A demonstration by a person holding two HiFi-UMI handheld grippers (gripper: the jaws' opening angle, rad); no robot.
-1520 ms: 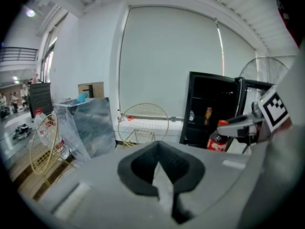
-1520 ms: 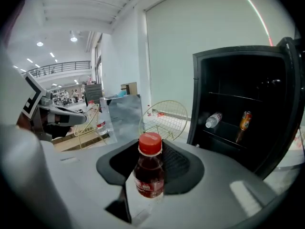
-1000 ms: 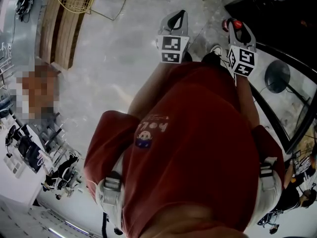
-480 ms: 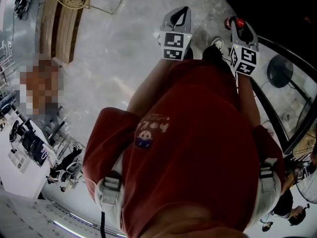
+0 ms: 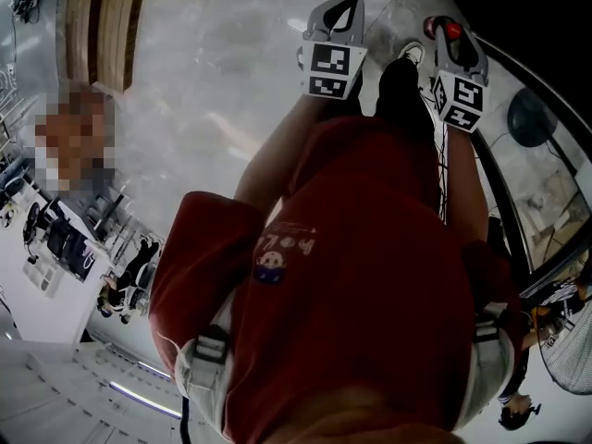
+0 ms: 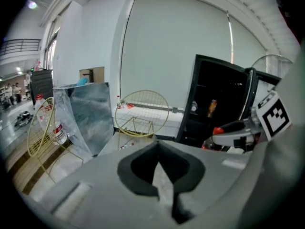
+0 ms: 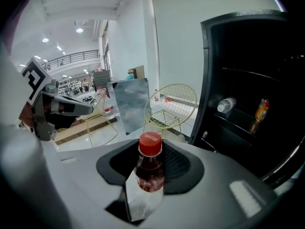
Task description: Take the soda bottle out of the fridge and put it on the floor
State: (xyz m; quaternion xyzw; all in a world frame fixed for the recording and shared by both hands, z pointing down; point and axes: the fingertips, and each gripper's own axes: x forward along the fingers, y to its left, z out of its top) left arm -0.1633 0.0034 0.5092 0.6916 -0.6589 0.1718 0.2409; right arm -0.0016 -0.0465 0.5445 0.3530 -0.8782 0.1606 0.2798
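— What was the place like?

— A pale grey marbled floor [image 5: 213, 91], glossy under bright light. At its edge stood a tall black fridge [image 7: 255, 85] with its front open.

— Which view showed the bottle best?

— The right gripper view. In it the clear plastic soda bottle [image 7: 151, 171], filled with a dark cola-coloured drink and topped by a round red screw cap [image 7: 150, 144], was clamped near its neck. The padded jaws of the right hand-held gripper [image 5: 450, 33] were clenched on it. From the head view only that red cap showed, seen from above.

— Which way did it point?

— Cap up, with its long axis roughly upright. Its lower body was hidden under the grey jaws, so whether the base met the floor could not be told. It was outside the fridge, just before the open shelves.

— And the other side?

— The left hand-held gripper [image 6: 158, 149] was clenched on nothing, and in its own view the black foam recess narrowed to a point.

— Anything else?

— The right gripper view looked onto a fridge shelf, where a small clear bottle [image 7: 227, 104] lay on its side near an upright orange can [image 7: 260, 110]. The left gripper view showed round yellow wire frames [image 6: 142, 112] and a crinkled silvery sheet [image 6: 90, 113]. The head view looked down over the person's red shirt [image 5: 370, 276].
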